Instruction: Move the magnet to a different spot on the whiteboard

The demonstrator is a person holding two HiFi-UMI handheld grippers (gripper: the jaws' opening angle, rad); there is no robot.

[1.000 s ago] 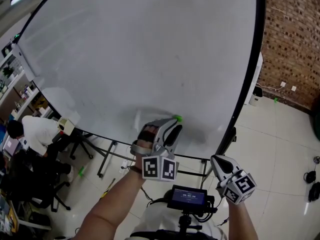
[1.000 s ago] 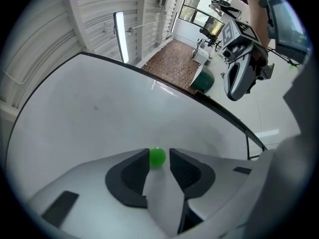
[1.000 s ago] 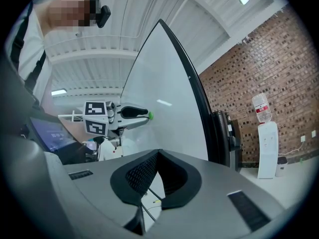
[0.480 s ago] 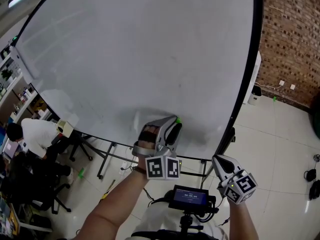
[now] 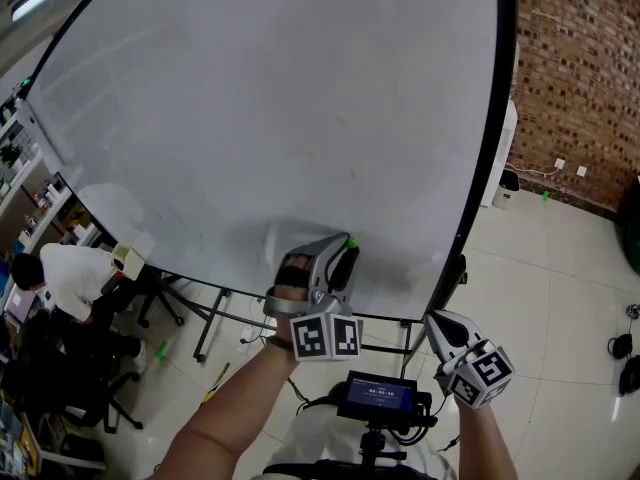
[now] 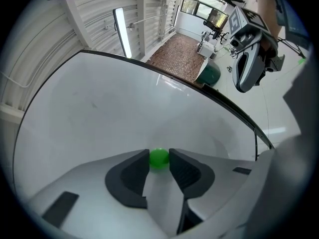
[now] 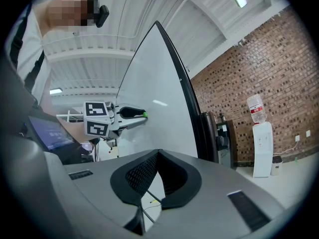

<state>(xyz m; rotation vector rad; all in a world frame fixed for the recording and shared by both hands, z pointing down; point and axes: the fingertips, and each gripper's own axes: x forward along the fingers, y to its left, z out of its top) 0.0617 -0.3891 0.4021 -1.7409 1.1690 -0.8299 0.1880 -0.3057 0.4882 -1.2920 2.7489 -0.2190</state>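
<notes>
Left gripper (image 5: 345, 243) reached forward against whiteboard (image 5: 280, 98), forearm extended, jaws closing on green magnet (image 6: 159, 158), right gripper (image 5: 440, 326) held low, jaws together, empty

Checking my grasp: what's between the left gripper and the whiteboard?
Only the green magnet, between the closing jaws of the left gripper, as the left gripper view shows.

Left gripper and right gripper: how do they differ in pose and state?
The left gripper reaches the whiteboard; the right gripper hangs away from it. The left gripper's jaws are closing on the green magnet; the right gripper's jaws are together, empty. Both are the same two-jaw design.
</notes>
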